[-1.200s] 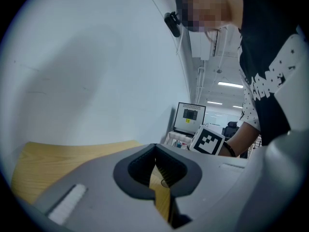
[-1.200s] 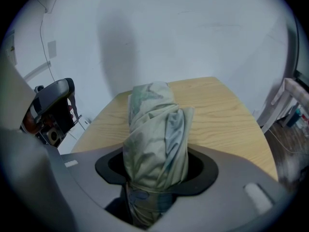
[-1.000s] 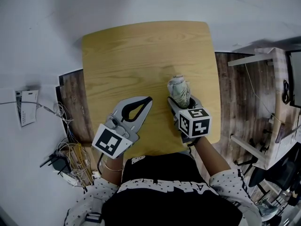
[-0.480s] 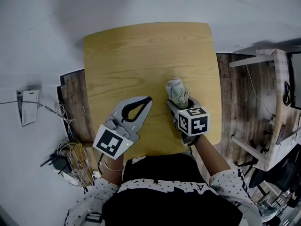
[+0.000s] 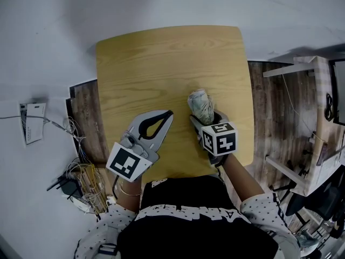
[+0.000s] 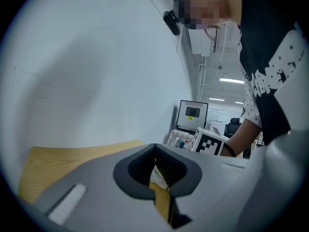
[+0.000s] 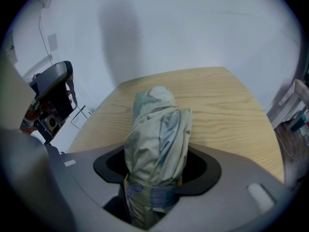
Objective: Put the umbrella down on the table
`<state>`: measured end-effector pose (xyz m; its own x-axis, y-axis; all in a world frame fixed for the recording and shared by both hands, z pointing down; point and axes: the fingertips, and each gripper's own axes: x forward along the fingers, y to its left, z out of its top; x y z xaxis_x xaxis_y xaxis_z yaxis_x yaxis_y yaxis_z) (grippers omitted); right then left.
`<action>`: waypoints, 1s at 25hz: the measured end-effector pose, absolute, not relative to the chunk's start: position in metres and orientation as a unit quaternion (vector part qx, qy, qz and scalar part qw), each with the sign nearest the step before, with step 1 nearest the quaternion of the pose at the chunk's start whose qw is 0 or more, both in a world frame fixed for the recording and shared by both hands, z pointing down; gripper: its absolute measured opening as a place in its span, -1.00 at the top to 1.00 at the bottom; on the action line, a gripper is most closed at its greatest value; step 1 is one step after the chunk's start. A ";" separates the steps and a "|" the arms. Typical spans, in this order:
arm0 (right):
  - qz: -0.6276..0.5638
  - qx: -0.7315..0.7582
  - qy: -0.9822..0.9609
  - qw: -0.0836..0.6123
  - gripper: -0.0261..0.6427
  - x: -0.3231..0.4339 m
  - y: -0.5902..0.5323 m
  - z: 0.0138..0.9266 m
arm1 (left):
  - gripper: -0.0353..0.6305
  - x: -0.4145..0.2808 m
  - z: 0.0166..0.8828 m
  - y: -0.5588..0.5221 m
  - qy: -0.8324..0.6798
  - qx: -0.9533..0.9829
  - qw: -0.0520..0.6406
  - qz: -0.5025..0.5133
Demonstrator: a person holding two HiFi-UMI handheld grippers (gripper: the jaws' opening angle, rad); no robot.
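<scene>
A: The right gripper (image 5: 206, 117) has just been opening its jaws; the umbrella (image 5: 200, 102) sits loose between them, above the surface (image 5: 151, 63).
B: And the left gripper (image 5: 170, 113)?
A: Jaws together, empty. Released tilted, the umbrella could topple and roll.

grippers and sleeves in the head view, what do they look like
Both the left gripper and right gripper are grey, with black-lined jaws around an oval hollow. Each carries a white cube with black square markers. The sleeves are white with black dots; a thin bangle circles the left wrist.
</scene>
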<state>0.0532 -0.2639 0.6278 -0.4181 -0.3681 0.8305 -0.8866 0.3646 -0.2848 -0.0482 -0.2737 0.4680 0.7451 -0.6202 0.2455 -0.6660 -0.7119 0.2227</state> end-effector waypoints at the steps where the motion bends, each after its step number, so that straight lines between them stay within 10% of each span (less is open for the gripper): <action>1: 0.378 0.417 -0.752 0.343 0.04 0.053 -0.264 0.628 | 0.89 -0.049 0.468 -0.273 -0.349 0.922 0.150 0.076; 25: 0.375 0.441 -0.751 0.317 -0.01 0.059 -0.262 0.607 | 0.89 -0.056 0.455 -0.262 -0.359 0.920 0.138 0.070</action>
<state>0.0589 -0.2621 0.6068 -0.4096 -0.4245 0.8075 -0.9006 0.3294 -0.2837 -0.0564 -0.2617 0.4547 0.7327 -0.6414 0.2273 -0.6799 -0.7042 0.2043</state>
